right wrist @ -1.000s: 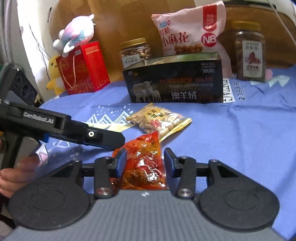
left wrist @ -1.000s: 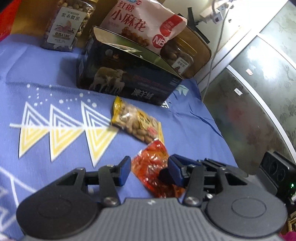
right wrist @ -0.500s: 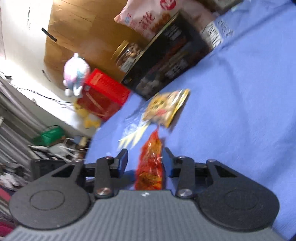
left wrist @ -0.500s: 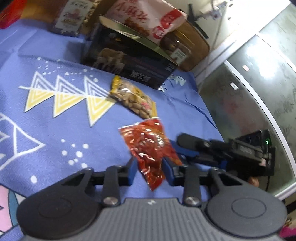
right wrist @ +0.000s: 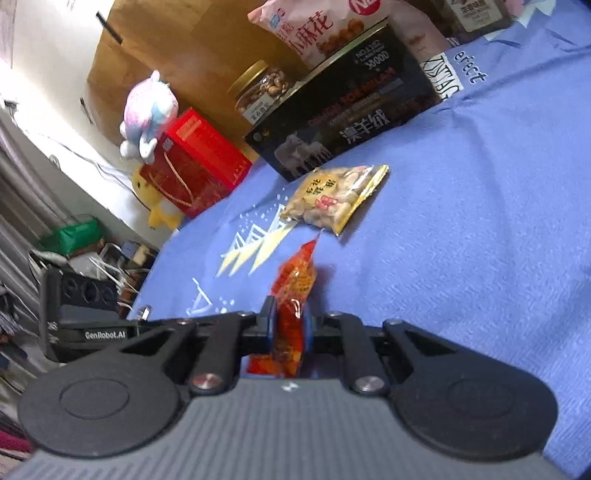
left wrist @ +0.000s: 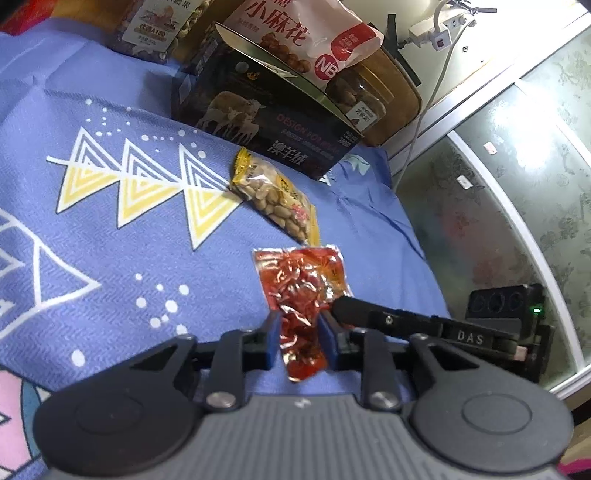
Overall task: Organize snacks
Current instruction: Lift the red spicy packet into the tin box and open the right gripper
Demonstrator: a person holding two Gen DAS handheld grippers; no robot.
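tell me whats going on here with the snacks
A person is sorting snacks on a blue cloth with two hand-held grippers. Both the left hand-held gripper and the right hand-held gripper are shut on the same red packet, which looks lifted off the cloth. A peanut packet lies just beyond it, in front of an open black box.

The right gripper (right wrist: 290,326) has its fingers pressed against a red snack pack (right wrist: 295,291), which stands on edge between them over the blue cloth (right wrist: 461,240). Beyond it lies a yellow peanut bag (right wrist: 334,197), near a dark box (right wrist: 347,118). Behind the box are a nut jar (right wrist: 260,92) and a pink bag (right wrist: 314,26). A red box (right wrist: 195,162) bears a plush toy (right wrist: 147,110). At left, blurred, is probably the left gripper (right wrist: 99,332).
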